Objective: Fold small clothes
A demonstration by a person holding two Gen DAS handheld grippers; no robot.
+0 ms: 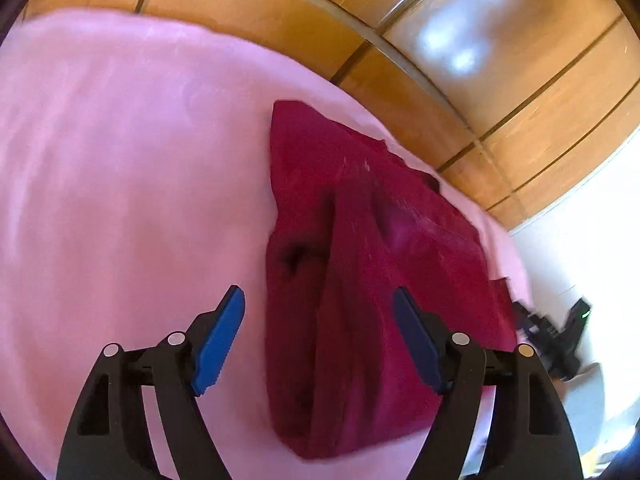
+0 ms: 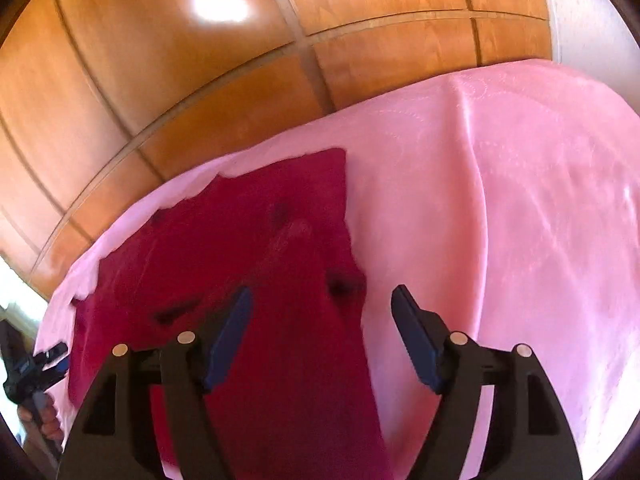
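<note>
A dark red garment (image 1: pixel 360 288) lies folded and slightly rumpled on a pink cloth (image 1: pixel 120 200). My left gripper (image 1: pixel 318 304) is open and empty, held above the garment's near left part. In the right wrist view the same garment (image 2: pixel 248 280) lies at the lower left on the pink cloth (image 2: pixel 500 220). My right gripper (image 2: pixel 320 304) is open and empty, over the garment's right edge. The other gripper shows at the right edge of the left wrist view (image 1: pixel 560 336) and at the left edge of the right wrist view (image 2: pixel 32 368).
Wooden panelled doors (image 1: pixel 440 40) stand right behind the covered surface and also show in the right wrist view (image 2: pixel 200 80). The pink cloth's far edge runs close behind the garment. A white wall (image 1: pixel 580 240) is at the right.
</note>
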